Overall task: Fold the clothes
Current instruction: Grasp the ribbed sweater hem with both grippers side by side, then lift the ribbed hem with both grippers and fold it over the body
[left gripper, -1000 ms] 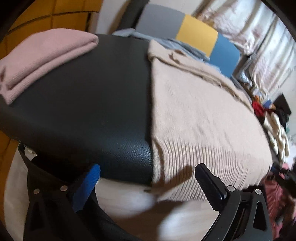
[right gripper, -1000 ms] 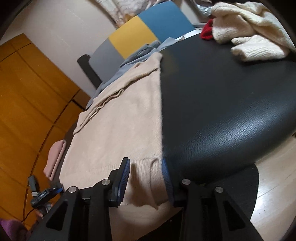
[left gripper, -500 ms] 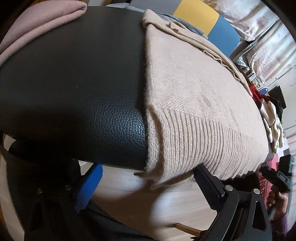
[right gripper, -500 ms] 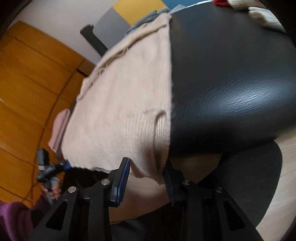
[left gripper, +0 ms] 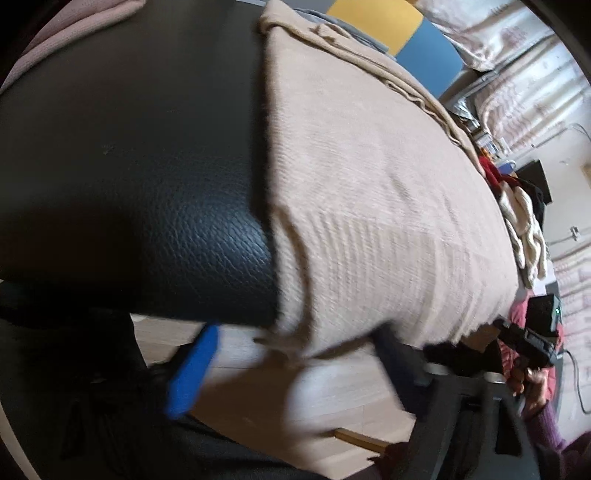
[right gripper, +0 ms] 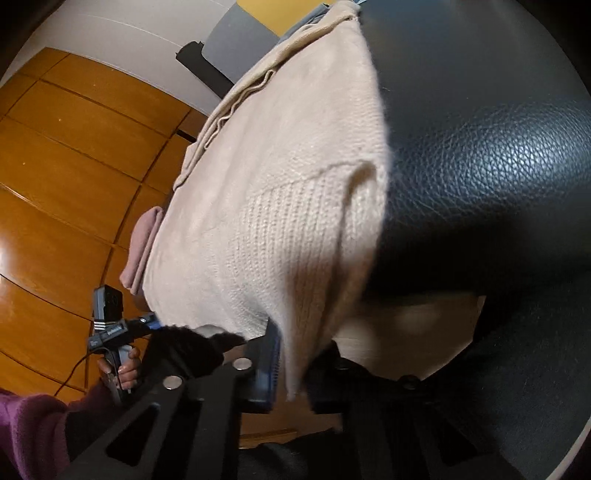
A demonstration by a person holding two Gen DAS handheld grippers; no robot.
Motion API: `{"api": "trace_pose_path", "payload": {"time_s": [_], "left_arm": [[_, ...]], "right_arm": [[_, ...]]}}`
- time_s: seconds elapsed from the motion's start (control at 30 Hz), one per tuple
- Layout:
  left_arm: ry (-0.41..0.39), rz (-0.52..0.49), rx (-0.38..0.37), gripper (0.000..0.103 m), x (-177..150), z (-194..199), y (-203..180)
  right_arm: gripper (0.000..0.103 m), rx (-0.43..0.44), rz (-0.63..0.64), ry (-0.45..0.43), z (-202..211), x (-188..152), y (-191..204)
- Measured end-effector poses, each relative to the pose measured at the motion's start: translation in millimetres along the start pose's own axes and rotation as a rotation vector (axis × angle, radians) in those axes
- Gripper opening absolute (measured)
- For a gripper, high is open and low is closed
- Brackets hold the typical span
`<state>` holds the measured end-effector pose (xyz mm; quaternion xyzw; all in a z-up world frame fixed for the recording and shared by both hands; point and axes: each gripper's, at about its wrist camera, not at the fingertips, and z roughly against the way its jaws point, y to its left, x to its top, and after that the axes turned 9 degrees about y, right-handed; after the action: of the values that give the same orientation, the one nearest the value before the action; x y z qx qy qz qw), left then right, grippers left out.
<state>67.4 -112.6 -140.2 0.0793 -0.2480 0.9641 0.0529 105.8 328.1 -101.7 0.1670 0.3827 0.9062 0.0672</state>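
Note:
A beige knit sweater (left gripper: 369,184) lies flat on a black leather surface (left gripper: 129,166), its ribbed hem hanging over the near edge. My left gripper (left gripper: 295,354) is open, its fingers on either side of the hem's left corner, just below the edge. In the right wrist view the sweater (right gripper: 288,184) hangs down with its right hem corner between the fingers of my right gripper (right gripper: 291,373), which has closed in on the knit. The left view is blurred by motion.
A folded pink garment (right gripper: 142,251) lies at the far left of the black surface (right gripper: 480,147). Cream and red clothes (left gripper: 524,229) are piled at its right end. A grey, yellow and blue panel (left gripper: 399,29) stands behind. Wood floor (left gripper: 332,398) lies below.
Both grippers dropped toward the near edge and moved in on the hem corners. The right gripper's fingers narrowed onto the hanging corner. The left stayed open.

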Motion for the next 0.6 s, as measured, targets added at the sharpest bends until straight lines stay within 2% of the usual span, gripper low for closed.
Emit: {"api": "trace_pose_path", "payload": {"time_s": [0.03,0.07,0.13,0.4,0.5,0.6], "left_arm": [[0.014,-0.018,-0.006,0.037,-2,0,-3],[0.029,-0.036,-0.011,0.015,-4,0,-7],[0.026,-0.080,-0.013,0.012,-8,5,-16],[-0.112,-0.147,-0.056,0.003,-15,44,-32],[-0.167,-0.170,-0.068,0.003,-19,59,-38],[-0.200,-0.187,-0.079,0.003,-26,72,-41]], "right_arm": [[0.007,0.012,0.004,0.002,0,-1,3],[0.007,0.026,0.008,0.004,1,-1,6],[0.006,0.089,0.018,-0.009,3,-1,15],[0.006,0.272,0.043,-0.107,15,13,48],[0.005,0.299,0.066,-0.119,20,13,59],[0.005,0.288,0.091,-0.124,24,10,67]]}}
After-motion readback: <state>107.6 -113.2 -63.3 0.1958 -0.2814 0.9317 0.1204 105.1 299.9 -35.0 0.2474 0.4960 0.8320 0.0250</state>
